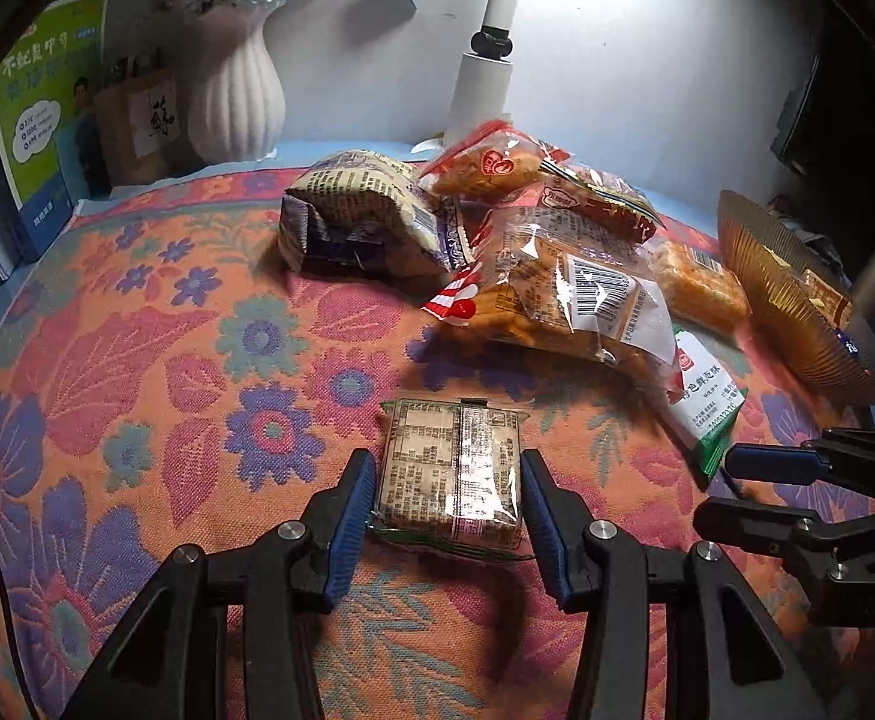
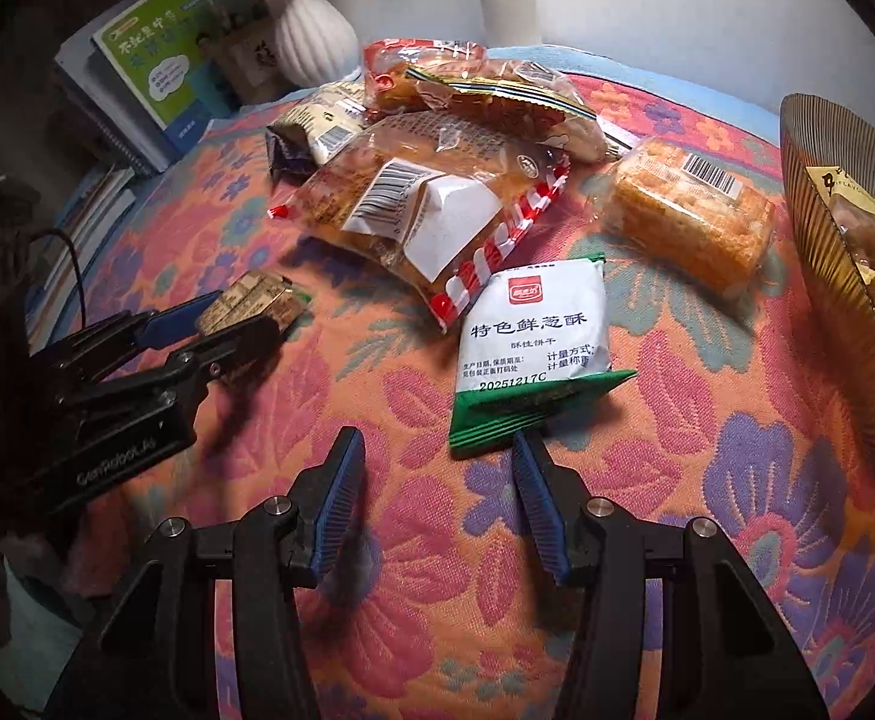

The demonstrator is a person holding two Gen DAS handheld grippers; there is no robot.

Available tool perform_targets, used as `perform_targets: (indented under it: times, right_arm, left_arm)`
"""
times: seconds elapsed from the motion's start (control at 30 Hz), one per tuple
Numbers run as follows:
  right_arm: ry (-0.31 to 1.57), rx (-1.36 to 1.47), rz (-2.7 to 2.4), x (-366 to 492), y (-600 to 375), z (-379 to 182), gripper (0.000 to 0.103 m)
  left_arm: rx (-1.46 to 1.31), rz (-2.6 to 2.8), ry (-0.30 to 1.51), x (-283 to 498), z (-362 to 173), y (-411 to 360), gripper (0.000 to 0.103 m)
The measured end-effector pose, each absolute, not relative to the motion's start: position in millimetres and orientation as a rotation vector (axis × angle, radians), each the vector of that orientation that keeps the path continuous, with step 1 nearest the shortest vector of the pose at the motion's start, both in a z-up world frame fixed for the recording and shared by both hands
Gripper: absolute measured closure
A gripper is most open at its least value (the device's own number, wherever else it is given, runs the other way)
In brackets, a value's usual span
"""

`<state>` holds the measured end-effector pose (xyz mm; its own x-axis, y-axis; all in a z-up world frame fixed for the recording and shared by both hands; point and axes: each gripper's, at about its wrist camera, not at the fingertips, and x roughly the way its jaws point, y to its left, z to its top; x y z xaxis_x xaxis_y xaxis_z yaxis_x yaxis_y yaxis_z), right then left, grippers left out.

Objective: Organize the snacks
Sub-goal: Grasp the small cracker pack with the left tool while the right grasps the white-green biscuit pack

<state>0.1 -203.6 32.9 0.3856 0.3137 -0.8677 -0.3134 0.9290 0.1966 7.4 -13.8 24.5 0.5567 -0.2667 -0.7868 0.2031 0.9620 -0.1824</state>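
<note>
My left gripper (image 1: 448,474) is shut on a small square biscuit packet (image 1: 452,468), printed side up, low over the flowered cloth; it also shows in the right wrist view (image 2: 251,300). My right gripper (image 2: 437,456) is open and empty, just short of a white and green biscuit packet (image 2: 533,330), which also shows in the left wrist view (image 1: 704,405). Behind lie a clear bread bag with red stripes (image 2: 431,204), an orange rice-crisp bar (image 2: 689,210) and more snack bags (image 2: 485,90). A ribbed gold bowl (image 2: 845,276) at the right holds some snacks.
A flowered cloth (image 1: 167,360) covers the table. A white ribbed vase (image 1: 236,96), books (image 1: 47,120) and a white lamp post (image 1: 485,78) stand at the back. A dark purple-and-cream snack bag (image 1: 359,216) lies left of the pile.
</note>
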Motion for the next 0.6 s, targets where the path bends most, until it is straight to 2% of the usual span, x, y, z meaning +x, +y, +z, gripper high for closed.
perform_targets:
  times: [0.13, 0.23, 0.33, 0.37, 0.43, 0.6]
  right_arm:
    - [1.053, -0.036, 0.330, -4, -220, 46, 0.052]
    - [1.034, -0.019, 0.286, 7, -231, 52, 0.044]
    - [1.025, -0.007, 0.277, 20, -229, 51, 0.041]
    - [1.019, -0.019, 0.270, 24, -228, 50, 0.036]
    - [1.000, -0.067, 0.242, 31, -221, 46, 0.032]
    - [0.993, -0.143, 0.239, 45, -206, 32, 0.032]
  left_arm:
    - [-0.094, -0.303, 0.924, 7, 24, -14, 0.056]
    - [-0.069, -0.313, 0.919, 5, 24, -20, 0.056]
    - [-0.052, -0.319, 0.907, 2, 25, -24, 0.056]
    - [-0.048, -0.321, 0.903, 1, 25, -24, 0.056]
    - [-0.048, -0.324, 0.896, 0, 26, -24, 0.056]
    - [-0.077, -0.333, 0.888, 0, 27, -19, 0.056]
